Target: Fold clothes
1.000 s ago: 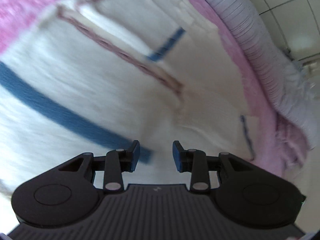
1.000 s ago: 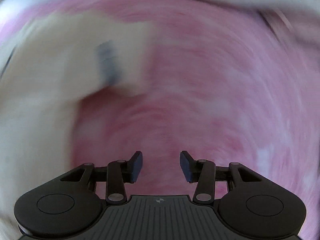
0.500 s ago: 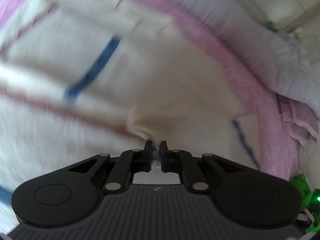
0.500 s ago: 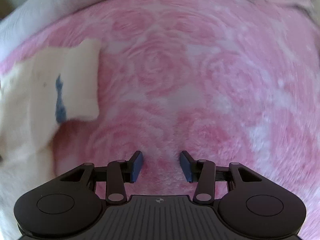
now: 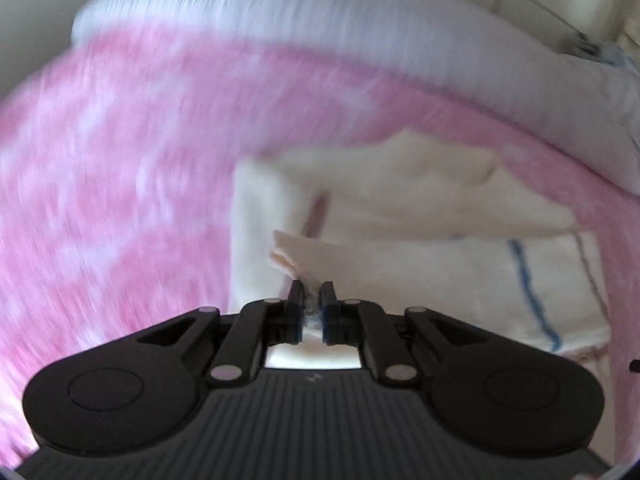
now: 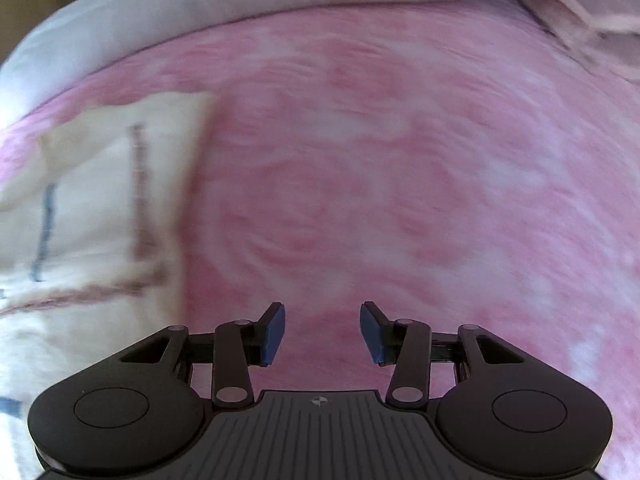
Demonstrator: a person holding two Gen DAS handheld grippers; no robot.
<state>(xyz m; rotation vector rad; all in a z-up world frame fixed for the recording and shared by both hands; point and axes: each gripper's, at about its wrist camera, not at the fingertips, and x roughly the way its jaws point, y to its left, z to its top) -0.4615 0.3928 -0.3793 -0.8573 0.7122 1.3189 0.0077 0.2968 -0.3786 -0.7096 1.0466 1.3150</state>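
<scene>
Soft cream cloth garment (image 5: 420, 276) lies on a fuzzy pink fleece blanket (image 6: 400, 160); the fingers (image 6: 274, 334) look matt plastic.

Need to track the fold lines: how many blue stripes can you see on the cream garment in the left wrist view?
1. A single blue stripe runs down the cream garment at its right side, right of the closed left tool. Folded layers may hide others.

1. Soft daylight is filling both views; nothing is glaring.
2. Motion blur is smearing the pink blanket (image 5: 120, 168) left of the left claw (image 5: 311, 300).
3. Fisheye bending is curving edges; each claw is staying sharp.
</scene>
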